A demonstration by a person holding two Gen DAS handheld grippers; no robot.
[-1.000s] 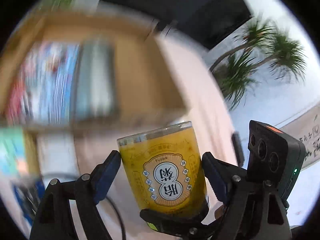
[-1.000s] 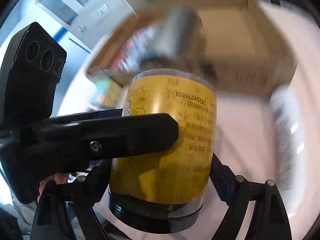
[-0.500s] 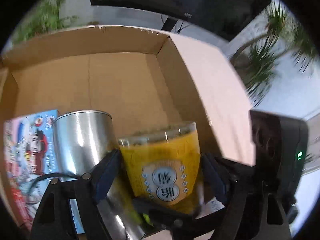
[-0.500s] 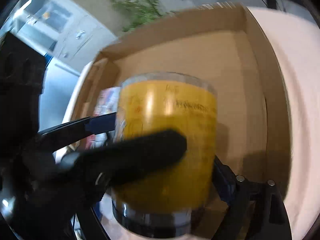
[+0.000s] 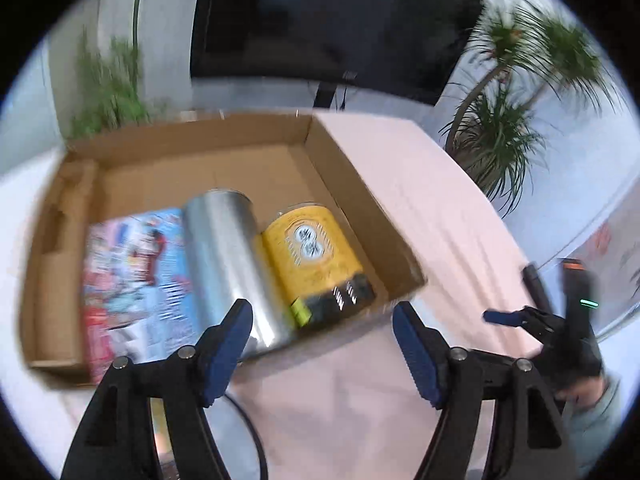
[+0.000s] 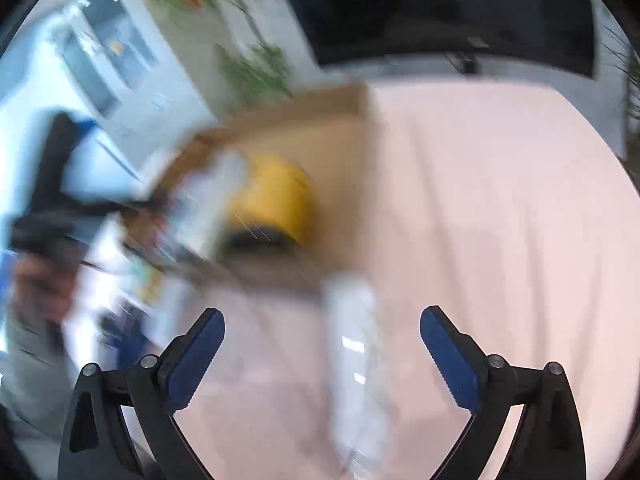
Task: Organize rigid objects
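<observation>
A yellow can (image 5: 316, 252) lies on its side in the cardboard box (image 5: 360, 184), against the box's right wall. A silver can (image 5: 232, 264) lies beside it on the left, and a colourful printed box (image 5: 136, 284) lies left of that. My left gripper (image 5: 322, 348) is open and empty, just in front of the box's near edge. My right gripper (image 6: 320, 344) is open and empty above the pink tablecloth. The right wrist view is blurred; the yellow can (image 6: 272, 204) shows there inside the box (image 6: 344, 152).
A pale, blurred long object (image 6: 352, 360) lies on the pink tablecloth (image 6: 500, 240) between my right fingers. A black cable (image 5: 252, 436) lies on the cloth below the box. Potted plants (image 5: 516, 112) and a dark screen (image 5: 332, 20) stand behind the table.
Both grippers held the yellow can over the box. They have let it go and pulled back open, and the can now lies in the box beside the silver can.
</observation>
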